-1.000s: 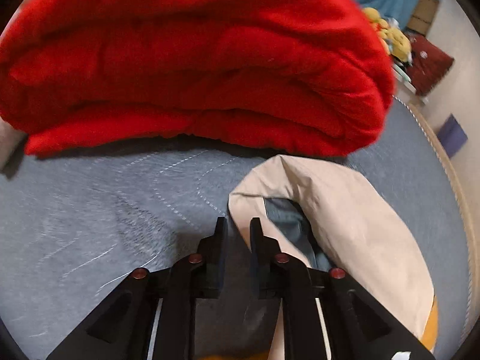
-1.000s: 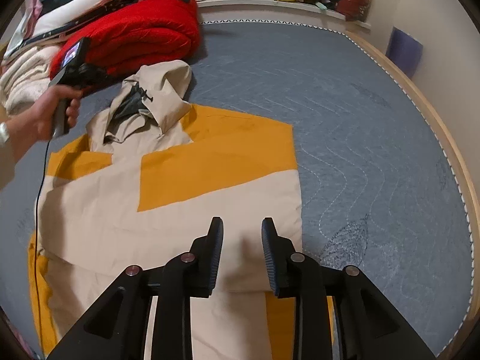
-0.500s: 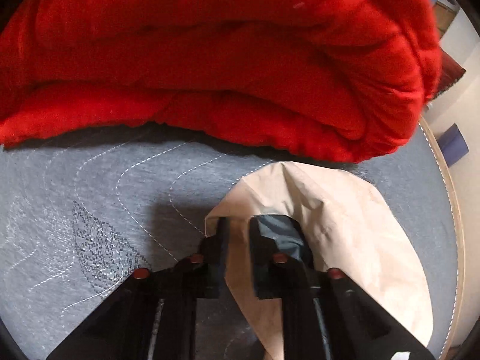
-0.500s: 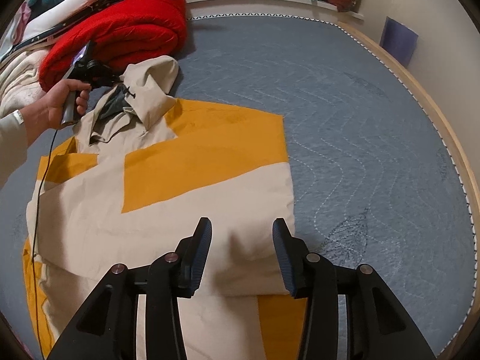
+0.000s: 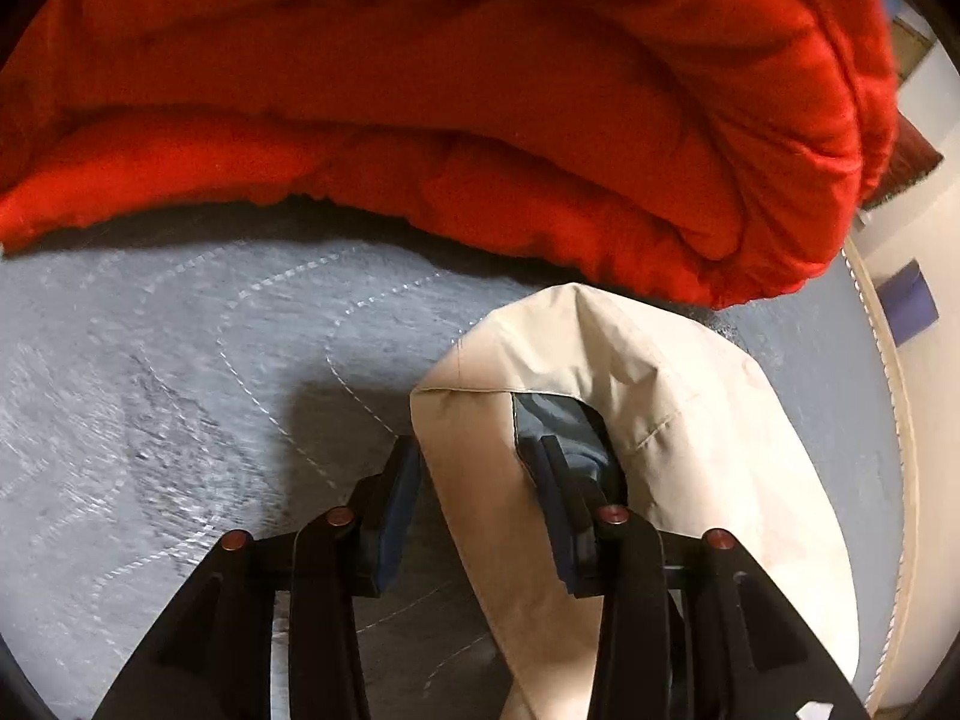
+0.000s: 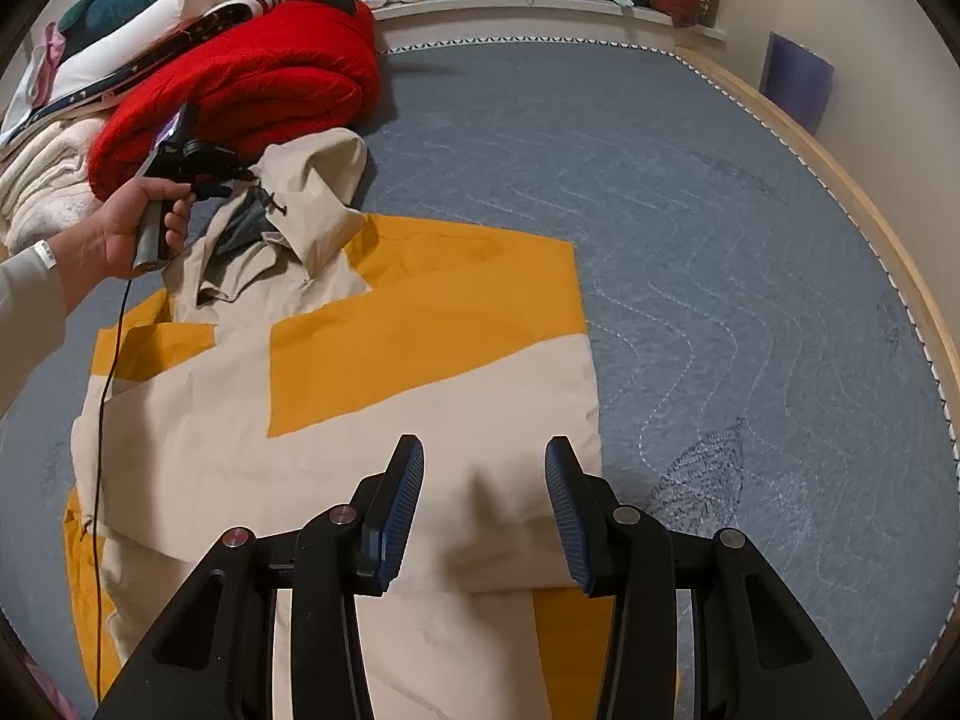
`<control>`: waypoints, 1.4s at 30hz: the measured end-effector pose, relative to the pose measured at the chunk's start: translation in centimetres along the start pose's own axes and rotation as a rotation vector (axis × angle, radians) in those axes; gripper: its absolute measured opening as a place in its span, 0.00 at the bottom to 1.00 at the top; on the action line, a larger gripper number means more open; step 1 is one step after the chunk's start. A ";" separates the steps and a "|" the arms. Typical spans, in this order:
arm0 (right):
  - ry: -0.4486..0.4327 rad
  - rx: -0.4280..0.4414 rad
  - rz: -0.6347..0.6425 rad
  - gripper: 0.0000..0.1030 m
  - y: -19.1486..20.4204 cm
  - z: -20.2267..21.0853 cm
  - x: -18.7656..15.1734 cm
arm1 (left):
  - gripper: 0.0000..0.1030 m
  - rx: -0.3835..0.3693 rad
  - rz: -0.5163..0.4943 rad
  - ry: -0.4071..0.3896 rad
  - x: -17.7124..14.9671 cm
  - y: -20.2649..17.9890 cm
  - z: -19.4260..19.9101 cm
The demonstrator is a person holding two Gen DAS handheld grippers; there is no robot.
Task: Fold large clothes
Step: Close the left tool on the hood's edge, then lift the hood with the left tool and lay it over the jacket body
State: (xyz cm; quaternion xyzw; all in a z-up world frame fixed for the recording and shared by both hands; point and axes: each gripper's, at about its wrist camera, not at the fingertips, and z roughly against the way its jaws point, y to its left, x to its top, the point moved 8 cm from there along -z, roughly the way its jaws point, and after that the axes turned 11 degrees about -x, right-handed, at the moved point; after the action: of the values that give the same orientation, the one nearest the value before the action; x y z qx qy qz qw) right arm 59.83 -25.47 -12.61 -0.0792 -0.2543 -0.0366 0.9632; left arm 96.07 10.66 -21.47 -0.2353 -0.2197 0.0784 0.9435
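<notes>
Two grippers are seen: the left gripper [image 5: 474, 480], jaws opening astride the hood [image 5: 630, 396] rim of the jacket [image 6: 372, 420] spread on the bed [image 6: 690, 210], and the right gripper [image 6: 485, 480], parted, empty, over the hem.

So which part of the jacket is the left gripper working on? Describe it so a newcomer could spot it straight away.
On the grey quilted bed, a beige and orange jacket lies flat beside a folded red blanket. The part is the hood, at the jacket's end nearest the blanket, with the left gripper opening around its rim. Only it puffs up and shows grey lining.
</notes>
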 end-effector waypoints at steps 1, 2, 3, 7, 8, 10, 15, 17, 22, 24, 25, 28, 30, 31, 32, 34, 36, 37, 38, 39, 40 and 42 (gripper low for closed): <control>0.005 -0.004 0.001 0.43 -0.1 -0.2 -0.1 | 0.10 -0.004 0.003 -0.001 0.0 -0.1 0.1; 0.008 -0.008 0.002 0.43 -0.1 -0.4 -0.1 | 0.06 -0.015 -0.004 -0.006 -0.1 -0.3 0.3; 0.008 -0.010 0.003 0.43 -0.1 -0.4 -0.1 | 0.05 -0.017 -0.030 -0.016 -0.1 -0.9 1.0; 0.002 -0.004 -0.003 0.43 -0.1 -0.3 0.2 | 0.01 -0.047 -0.120 -0.059 -0.7 -3.7 4.9; 0.001 0.001 -0.007 0.43 -0.1 -0.1 0.2 | 0.01 -0.047 -0.137 -0.066 -1.1 -4.4 6.2; -0.002 0.015 -0.018 0.43 -0.1 0.4 0.3 | 0.00 -0.059 -0.202 -0.088 -2.8 -6.2 9.6; -0.051 0.052 -0.049 0.43 -0.3 2.9 1.5 | 0.00 -0.173 -0.376 -0.150 -9.3 -12.2 19.0; -0.062 0.073 -0.072 0.42 -0.4 3.7 1.9 | 0.00 -0.208 -0.460 -0.146 -14.7 -14.6 22.9; -0.083 0.138 -0.122 0.42 -0.8 5.8 2.3 | 0.01 -0.191 -0.570 -0.090 -28.9 -15.8 28.4; -0.098 0.160 -0.136 0.43 -0.9 6.6 2.3 | 0.01 -0.167 -0.514 -0.007 -34.4 -13.8 29.0; -0.104 0.191 -0.149 0.43 -0.9 7.1 2.3 | 0.04 -0.143 -0.468 0.057 -37.4 -12.4 28.9; -0.087 0.282 -0.194 0.43 -0.8 7.5 1.8 | 0.05 -0.098 -0.394 0.122 -41.3 -10.2 29.4; -0.047 0.357 -0.237 0.43 -0.5 7.3 1.2 | 0.09 -0.097 -0.349 0.059 -40.9 -9.4 30.4; -0.035 0.378 -0.248 0.43 -0.4 7.2 1.0 | 0.12 -0.108 -0.313 0.030 -40.2 -9.1 30.5; -0.014 0.408 -0.264 0.43 -0.1 6.9 0.7 | 0.13 -0.126 -0.264 0.006 -39.6 -8.7 30.6; 0.020 0.439 -0.272 0.43 0.6 6.3 0.0 | 0.18 -0.173 -0.149 -0.022 -38.5 -7.7 30.0; 0.058 0.460 -0.261 0.45 1.8 5.4 -0.5 | 0.20 -0.208 -0.056 -0.007 -37.6 -6.4 28.1; 0.077 0.469 -0.251 0.46 2.7 4.9 -0.7 | 0.21 -0.221 -0.021 0.004 -37.6 -5.7 27.6; 0.087 0.476 -0.240 0.47 3.4 4.6 -0.8 | 0.22 -0.235 0.010 0.015 -37.5 -5.1 26.8; 0.091 0.483 -0.233 0.48 4.0 4.4 -1.0 | 0.23 -0.240 0.044 0.030 -37.5 -4.3 26.0; 0.098 0.500 -0.217 0.48 5.2 4.1 -1.0 | 0.23 -0.236 0.067 0.037 -37.7 -3.7 25.4; 0.115 0.529 -0.204 0.49 6.8 3.5 -1.1 | 0.24 -0.249 0.143 0.044 -37.7 -2.4 24.3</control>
State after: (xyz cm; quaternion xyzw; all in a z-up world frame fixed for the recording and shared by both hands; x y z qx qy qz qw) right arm 57.91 -18.13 -11.06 0.2031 -0.2069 -0.0701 0.9545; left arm 51.63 9.03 -15.25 -0.3673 -0.1898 0.1123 0.9036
